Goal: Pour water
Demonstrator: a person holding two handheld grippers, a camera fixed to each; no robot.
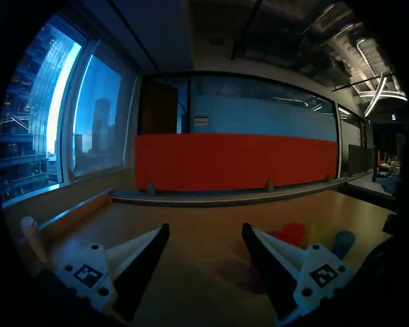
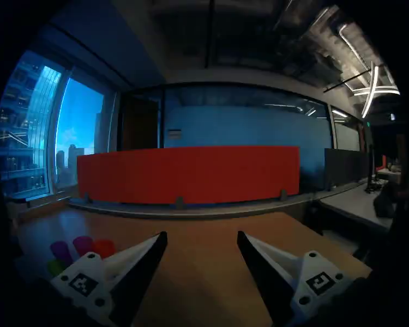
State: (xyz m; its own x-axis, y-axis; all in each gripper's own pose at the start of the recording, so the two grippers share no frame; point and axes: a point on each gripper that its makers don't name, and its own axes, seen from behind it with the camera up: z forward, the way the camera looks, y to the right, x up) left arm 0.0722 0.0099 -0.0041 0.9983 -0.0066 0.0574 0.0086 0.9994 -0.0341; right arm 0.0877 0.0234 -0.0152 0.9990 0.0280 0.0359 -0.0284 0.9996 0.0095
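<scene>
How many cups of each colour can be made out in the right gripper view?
Purple cup: 1
Magenta cup: 1
Red cup: 1
Green cup: 1
Total: 4 visible. The light is dim, so the hues are approximate.

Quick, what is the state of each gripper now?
Left gripper: open, holding nothing.
Right gripper: open, holding nothing.

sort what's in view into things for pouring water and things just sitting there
For the job: small coloured cups, red, yellow and teal; left gripper; right gripper, both open.
Just there: long red partition panel; wooden table; big glass window.
</scene>
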